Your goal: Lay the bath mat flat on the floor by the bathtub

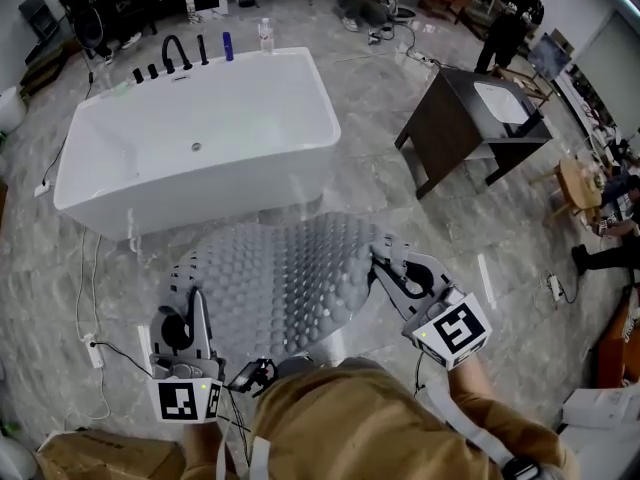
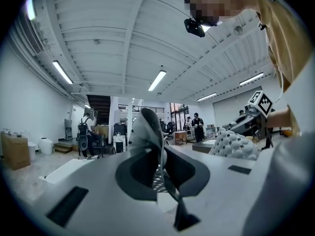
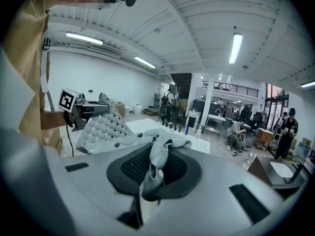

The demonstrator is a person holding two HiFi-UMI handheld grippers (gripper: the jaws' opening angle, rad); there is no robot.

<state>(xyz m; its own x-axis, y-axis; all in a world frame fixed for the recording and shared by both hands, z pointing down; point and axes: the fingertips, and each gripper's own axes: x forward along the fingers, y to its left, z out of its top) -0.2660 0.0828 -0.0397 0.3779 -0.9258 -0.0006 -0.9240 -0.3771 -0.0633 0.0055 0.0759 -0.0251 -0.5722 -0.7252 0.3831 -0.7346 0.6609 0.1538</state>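
Note:
The grey bath mat (image 1: 285, 283), covered in round bumps, hangs spread in the air between my two grippers, over the floor just in front of the white bathtub (image 1: 200, 128). My left gripper (image 1: 192, 290) is shut on the mat's left edge, and a fold of mat (image 2: 146, 127) sticks up out of its jaws (image 2: 158, 168). My right gripper (image 1: 383, 260) is shut on the right edge, with bunched mat (image 3: 162, 144) pinched between its jaws (image 3: 150, 176). Each gripper view shows the other gripper holding the far end of the mat (image 3: 103, 127).
A dark vanity cabinet with a sink (image 1: 480, 118) stands to the right of the tub. Black taps (image 1: 175, 53) and bottles sit on the tub's far rim. A cable and power strip (image 1: 95, 348) lie on the floor at left, near a cardboard box (image 1: 90, 458). People are at the back.

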